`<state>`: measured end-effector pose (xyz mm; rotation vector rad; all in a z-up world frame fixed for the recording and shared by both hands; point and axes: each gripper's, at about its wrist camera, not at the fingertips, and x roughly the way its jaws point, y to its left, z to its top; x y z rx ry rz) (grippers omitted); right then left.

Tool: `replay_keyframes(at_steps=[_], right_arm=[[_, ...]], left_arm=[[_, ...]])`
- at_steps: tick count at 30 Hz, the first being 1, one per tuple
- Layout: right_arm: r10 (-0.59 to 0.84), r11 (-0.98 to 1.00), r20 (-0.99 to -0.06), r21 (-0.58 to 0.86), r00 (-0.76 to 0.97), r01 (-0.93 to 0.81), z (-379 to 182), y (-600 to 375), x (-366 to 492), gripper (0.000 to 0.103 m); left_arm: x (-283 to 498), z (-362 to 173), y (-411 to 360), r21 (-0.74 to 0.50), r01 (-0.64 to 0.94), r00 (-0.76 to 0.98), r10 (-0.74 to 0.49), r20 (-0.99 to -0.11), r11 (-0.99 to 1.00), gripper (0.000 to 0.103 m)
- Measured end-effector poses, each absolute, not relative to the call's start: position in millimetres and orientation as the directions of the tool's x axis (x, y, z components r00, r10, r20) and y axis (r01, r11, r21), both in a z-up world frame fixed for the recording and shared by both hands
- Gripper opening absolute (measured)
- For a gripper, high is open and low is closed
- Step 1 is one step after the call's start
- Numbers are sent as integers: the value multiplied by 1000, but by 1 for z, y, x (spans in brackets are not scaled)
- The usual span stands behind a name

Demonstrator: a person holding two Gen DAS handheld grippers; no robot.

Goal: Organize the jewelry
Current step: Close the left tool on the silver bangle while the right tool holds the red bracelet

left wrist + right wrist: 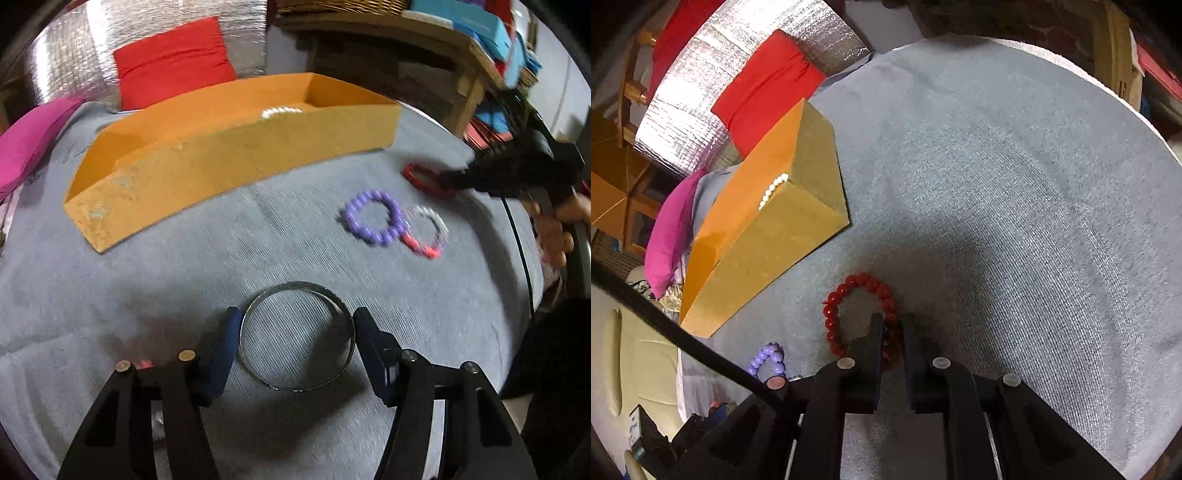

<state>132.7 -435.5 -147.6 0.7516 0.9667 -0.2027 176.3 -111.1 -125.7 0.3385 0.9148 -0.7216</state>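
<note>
Step in hand: both tools are at a bracelet on the grey cloth worktop (147,295), ready to lift it and carry it to the orange box (229,147).
Left tool (295,325): its 2 fingers stand about half open, 1 on each side of the metal bangle (295,386); they look to be at its rim, but whether they press on it I cannot tell.
Right tool (892,325): nearly closed on 1 side of the red bead bracelet (849,286), beads pinched between the fingers.
Where the jewelry is: the bangle lies flat just ahead of the left tool; the red bracelet lies right of the box's near end; a purple bead bracelet (373,218) touches a pink and white bracelet (428,232) between them; a white bead bracelet (282,110) is already in the box.
Doing it well, left: I judge a round, hard bangle may slip sideways, so close squarely across its widest part and lift gently.
Doing it well, right: lift straight up so the loop hangs free, then clear the box wall before letting go.
Risk: the 2 touching bracelets may get dragged if a tool passes low.
</note>
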Motion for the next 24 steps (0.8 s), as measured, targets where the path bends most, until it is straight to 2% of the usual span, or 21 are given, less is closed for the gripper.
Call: replay_keyframes(at_steps=[13, 24], right_arm=[[54, 810, -817, 372, 574, 453, -136, -409, 140, 11], [115, 823, -684, 471, 720, 316, -94, -380, 138, 11]], left_arm=[[206, -135, -129, -55, 624, 406, -383, -830, 780, 63], [213, -114, -110, -84, 569, 469, -407, -784, 818, 63]])
